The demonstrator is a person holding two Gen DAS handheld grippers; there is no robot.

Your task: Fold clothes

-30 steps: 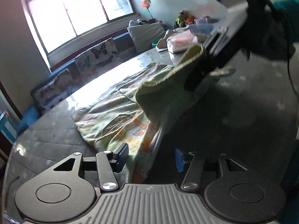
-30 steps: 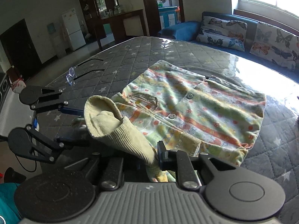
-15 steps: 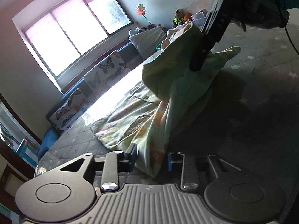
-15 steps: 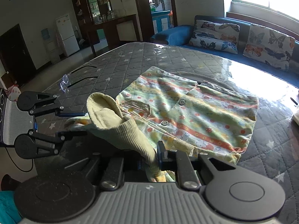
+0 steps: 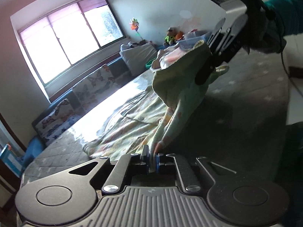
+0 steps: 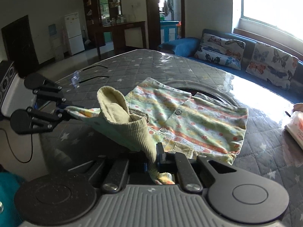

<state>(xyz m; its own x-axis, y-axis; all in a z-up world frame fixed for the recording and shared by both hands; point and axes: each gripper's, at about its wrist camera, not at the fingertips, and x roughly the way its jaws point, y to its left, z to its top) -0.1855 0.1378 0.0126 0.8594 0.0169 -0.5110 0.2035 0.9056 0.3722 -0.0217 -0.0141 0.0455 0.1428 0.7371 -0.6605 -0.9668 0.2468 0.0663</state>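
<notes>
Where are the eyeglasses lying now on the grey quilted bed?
In the right wrist view, the eyeglasses lie on the bed at the left, beyond the left gripper and left of the striped shirt.

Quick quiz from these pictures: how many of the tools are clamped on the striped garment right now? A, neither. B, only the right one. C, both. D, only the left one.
C: the left tool pinches the striped garment's edge, and the right tool grips its ribbed cuff, lifting one side.

The white packet [image 6: 295,126] is cut off at the edge; the shelf toys [image 5: 171,36] are perhaps plush, too blurred.
</notes>
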